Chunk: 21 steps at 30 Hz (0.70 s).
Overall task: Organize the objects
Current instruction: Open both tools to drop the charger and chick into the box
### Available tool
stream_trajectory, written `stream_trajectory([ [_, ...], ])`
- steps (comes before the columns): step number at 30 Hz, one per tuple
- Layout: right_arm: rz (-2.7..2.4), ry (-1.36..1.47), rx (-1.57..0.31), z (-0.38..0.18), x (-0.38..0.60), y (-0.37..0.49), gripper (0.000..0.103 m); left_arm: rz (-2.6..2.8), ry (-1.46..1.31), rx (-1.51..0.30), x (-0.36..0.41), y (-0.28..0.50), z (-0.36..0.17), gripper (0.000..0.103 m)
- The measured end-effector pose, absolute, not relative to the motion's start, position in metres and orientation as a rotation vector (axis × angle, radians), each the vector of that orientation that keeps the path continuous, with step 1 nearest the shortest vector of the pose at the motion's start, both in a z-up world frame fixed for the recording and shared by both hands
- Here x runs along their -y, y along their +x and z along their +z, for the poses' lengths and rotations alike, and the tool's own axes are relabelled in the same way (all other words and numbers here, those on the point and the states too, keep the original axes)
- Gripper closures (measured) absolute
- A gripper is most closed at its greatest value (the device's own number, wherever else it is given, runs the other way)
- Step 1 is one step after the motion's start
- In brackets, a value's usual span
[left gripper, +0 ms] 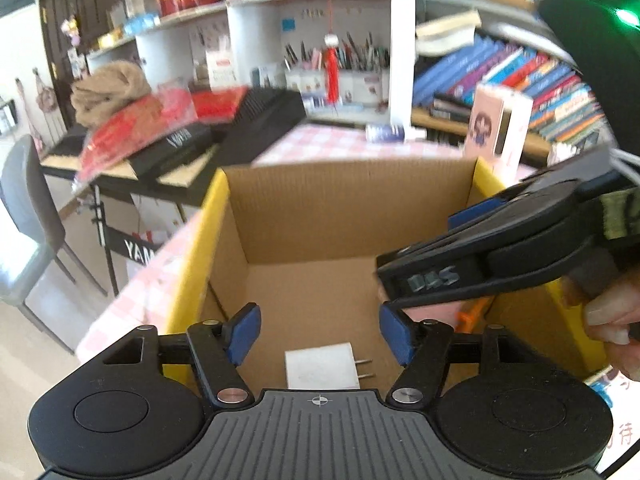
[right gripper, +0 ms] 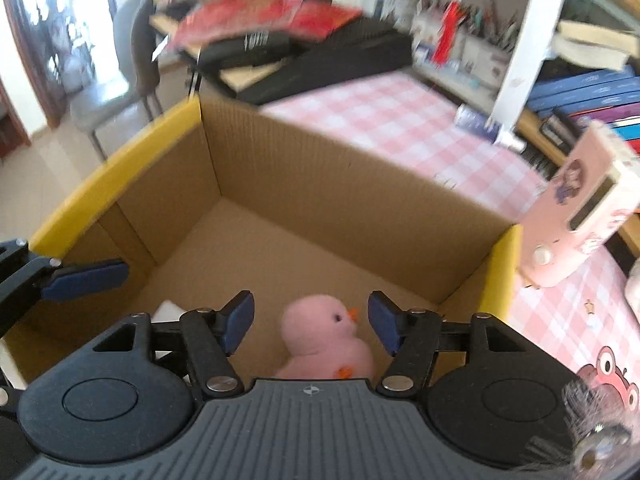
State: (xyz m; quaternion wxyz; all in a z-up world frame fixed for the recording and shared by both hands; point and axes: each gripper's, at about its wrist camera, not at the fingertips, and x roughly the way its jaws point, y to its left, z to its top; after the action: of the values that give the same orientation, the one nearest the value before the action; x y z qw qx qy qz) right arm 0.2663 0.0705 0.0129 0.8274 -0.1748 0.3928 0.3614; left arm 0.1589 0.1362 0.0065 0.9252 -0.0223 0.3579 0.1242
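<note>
Both grippers are hovering over an open cardboard box [left gripper: 352,208] with yellow edges, which is standing on a table with a pink checked cloth [right gripper: 420,120].

The left gripper [left gripper: 320,332] is pointing down into the box. Its blue pads are standing apart and nothing is sitting between them. Below the gap, a white charger plug [left gripper: 322,366] is lying on the box floor, with its two metal pins pointing to the right. The pads are not touching it.

The right gripper [right gripper: 310,320] is also pointing down into the box with its pads standing apart. A pink plush chick [right gripper: 324,340] with an orange beak is sitting on the box floor under the gap, near the closer wall. The pads are on either side of it but are not pressing on it. In the left wrist view, the right gripper [left gripper: 390,312] is reaching in from the right side, held by a hand [left gripper: 612,320].

A pink device [right gripper: 580,208] with cartoon stickers is leaning just beside the right wall of the box. Behind the table, shelves with books [left gripper: 520,76] and pen holders [left gripper: 340,68] are showing, somewhat blurred.
</note>
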Motion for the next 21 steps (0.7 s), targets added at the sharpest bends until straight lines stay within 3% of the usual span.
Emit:
stream_trajectory([
  [11,0.596,-0.14,-0.568,0.071,0.008,0.188,0.034,0.276,-0.044,-0.537,-0.128,0.083,0.046,0.018],
  [17,0.459,-0.091,-0.475,0.072,0.047,0.123,0.026,0.274,-0.06,-0.524,-0.122,0.044,0.044,0.008],
  [21,0.37,-0.096,-0.448,0.06,0.067,0.083,0.023,0.265,-0.07,-0.546,-0.114,0.016,0.038,0.006],
])
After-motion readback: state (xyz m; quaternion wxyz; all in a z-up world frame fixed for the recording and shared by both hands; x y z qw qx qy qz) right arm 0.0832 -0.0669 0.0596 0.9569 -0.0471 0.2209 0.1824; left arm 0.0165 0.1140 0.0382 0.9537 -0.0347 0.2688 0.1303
